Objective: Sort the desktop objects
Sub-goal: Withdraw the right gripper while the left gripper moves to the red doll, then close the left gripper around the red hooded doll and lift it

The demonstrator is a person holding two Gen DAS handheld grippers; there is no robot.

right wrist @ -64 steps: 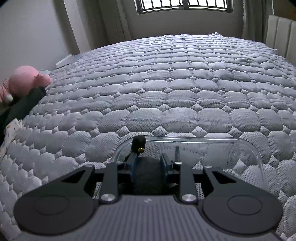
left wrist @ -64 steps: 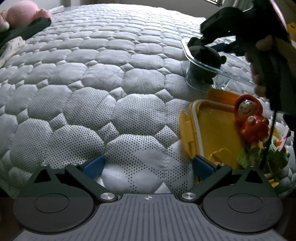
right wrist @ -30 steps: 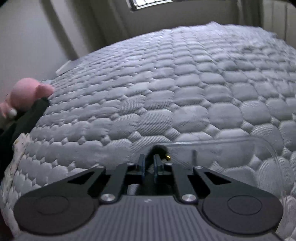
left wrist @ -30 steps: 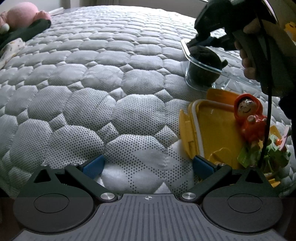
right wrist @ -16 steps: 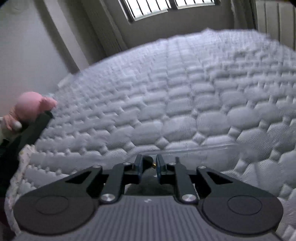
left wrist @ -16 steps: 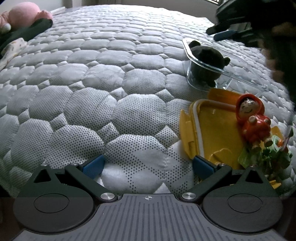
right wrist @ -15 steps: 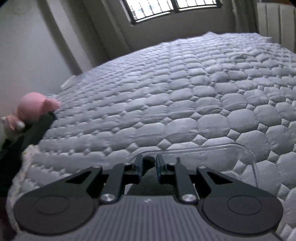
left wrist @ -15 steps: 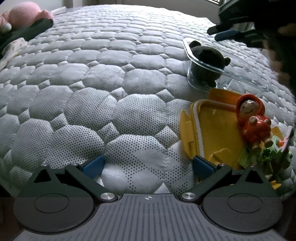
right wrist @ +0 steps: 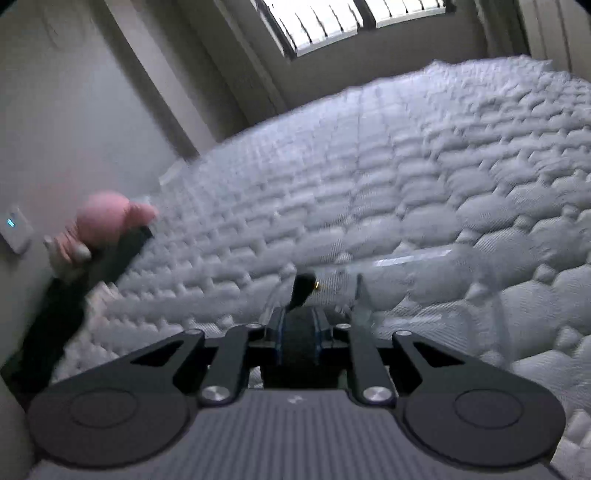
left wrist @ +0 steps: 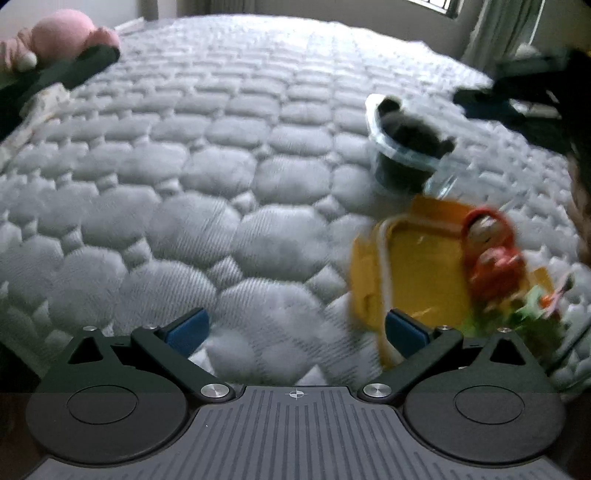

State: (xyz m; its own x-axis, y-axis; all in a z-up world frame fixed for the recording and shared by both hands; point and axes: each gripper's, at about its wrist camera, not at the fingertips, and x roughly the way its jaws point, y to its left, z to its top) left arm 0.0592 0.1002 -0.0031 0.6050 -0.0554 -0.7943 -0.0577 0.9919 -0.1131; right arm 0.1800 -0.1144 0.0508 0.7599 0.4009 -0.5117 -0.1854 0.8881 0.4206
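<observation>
Left wrist view. Left gripper (left wrist: pixel 295 330): jaws spread wide, blue pads (left wrist: pixel 186 328) well apart, nothing between them, held above the quilted mattress (left wrist: pixel 207 173). Yellow lid (left wrist: pixel 417 266) lying flat on the mattress at right, its near left corner just beside the right-hand pad; contact not determinable. Long axis of the lid running away from the camera. Red-hooded figurine (left wrist: pixel 487 254) lying on the lid's right side, head toward the far end, body along the lid's length. Green and orange toy pieces (left wrist: pixel 535 314) at the figurine's feet, blurred. Clear container (left wrist: pixel 447 173) on the mattress just beyond the lid, long axis running to the right. Dark plush toy (left wrist: pixel 410 136) sitting inside its left end, one rounded part rising above the rim. Right gripper (left wrist: pixel 517 96) seen at upper right, above and to the right of the container, fingers pointing left; heavily blurred. Pink plush (left wrist: pixel 70 33) at far left on the mattress edge.

Right wrist view. Right gripper (right wrist: pixel 299 332): jaws narrow but opening, pads not seen pressing on anything. Dark plush toy (right wrist: pixel 301 291) visible through the gap, lower down inside the clear container (right wrist: pixel 472 273); grasp not evident. Container rim stretching right from the fingers. Frame blurred. Pink plush (right wrist: pixel 107 218) at left by the wall.
</observation>
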